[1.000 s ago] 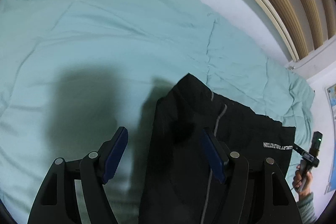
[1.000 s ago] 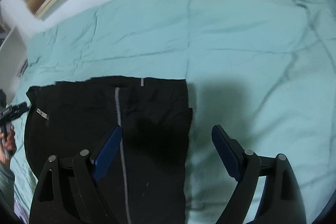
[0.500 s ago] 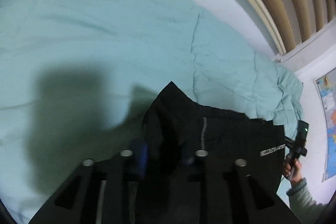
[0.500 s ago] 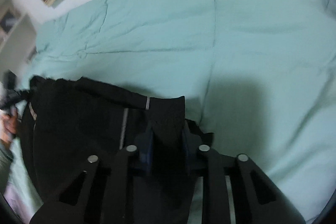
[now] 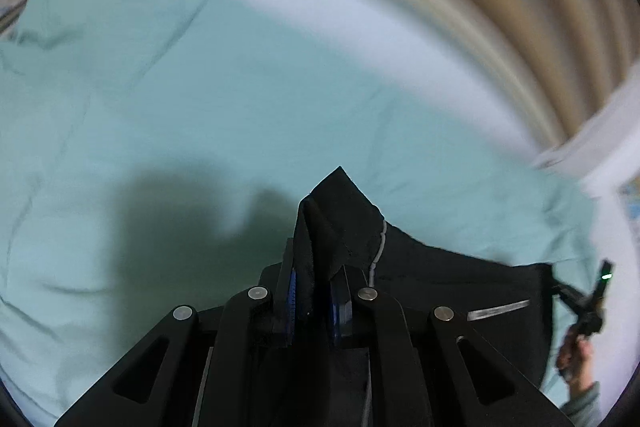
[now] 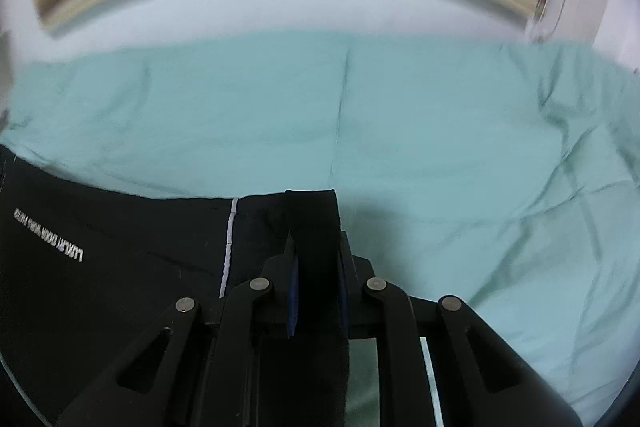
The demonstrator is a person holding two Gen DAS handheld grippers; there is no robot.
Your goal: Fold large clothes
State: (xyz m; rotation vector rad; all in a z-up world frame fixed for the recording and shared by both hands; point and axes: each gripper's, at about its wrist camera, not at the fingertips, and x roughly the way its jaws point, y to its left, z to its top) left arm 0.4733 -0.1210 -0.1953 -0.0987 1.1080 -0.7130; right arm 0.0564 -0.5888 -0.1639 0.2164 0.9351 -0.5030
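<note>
A black garment (image 5: 440,279) with a grey seam stripe and white lettering lies on a teal bedspread (image 5: 200,87). My left gripper (image 5: 314,267) has its jaws closing, and its blue pads (image 5: 294,291) press on a raised corner of the cloth. In the right wrist view the same black garment (image 6: 120,267) spreads to the left. My right gripper (image 6: 316,255) has its jaws closing tight on a folded edge that stands up between the pads (image 6: 294,291). The left wrist view also shows the right gripper (image 5: 584,307) far right, at the garment's other end.
The teal bedspread (image 6: 440,147) stretches wide beyond the garment, creased along its quilting seams. A white wall strip and a ribbed wooden headboard (image 5: 480,7) run behind it. A hand and a grey-green sleeve (image 5: 580,379) show at the lower right of the left wrist view.
Both grippers went from wide open over the garment's edge to clamped on it. The pinched cloth has lifted a little, and both views have swung up toward the headboard.
</note>
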